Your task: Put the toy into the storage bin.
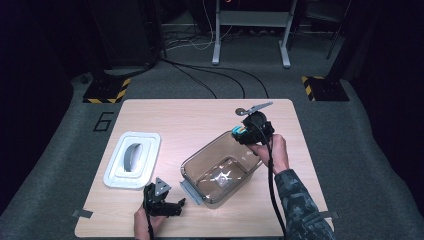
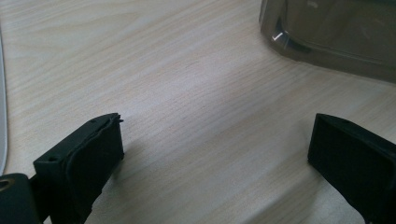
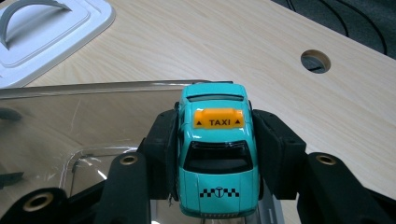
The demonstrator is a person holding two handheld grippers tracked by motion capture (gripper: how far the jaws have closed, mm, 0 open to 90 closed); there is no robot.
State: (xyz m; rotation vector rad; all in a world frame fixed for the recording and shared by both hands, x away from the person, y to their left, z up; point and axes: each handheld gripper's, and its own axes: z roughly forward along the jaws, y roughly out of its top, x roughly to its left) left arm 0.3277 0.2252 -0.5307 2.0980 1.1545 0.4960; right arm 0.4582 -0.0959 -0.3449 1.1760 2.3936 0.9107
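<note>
A teal toy taxi [image 3: 217,154] with an orange roof sign sits squeezed between the pads of my right gripper [image 3: 217,140]. In the high view that gripper [image 1: 245,132] holds the taxi [image 1: 238,131] over the far corner of a clear plastic container [image 1: 200,155]. The container [image 3: 70,121] looks empty inside. Its white lid [image 1: 132,160] with a grey handle lies flat on the table to the left. My left gripper [image 1: 172,205] rests near the table's front edge, jaws wide apart with only bare wood between them [image 2: 215,135]. A corner of the container [image 2: 327,32] lies ahead of it.
The wooden table [image 1: 200,115] has a round cable hole [image 3: 315,60] near the far right. A grey latch [image 1: 189,192] sticks out of the container's near end. Beyond the table, cables and stand feet with yellow-black bases [image 1: 107,92] lie on the grey floor.
</note>
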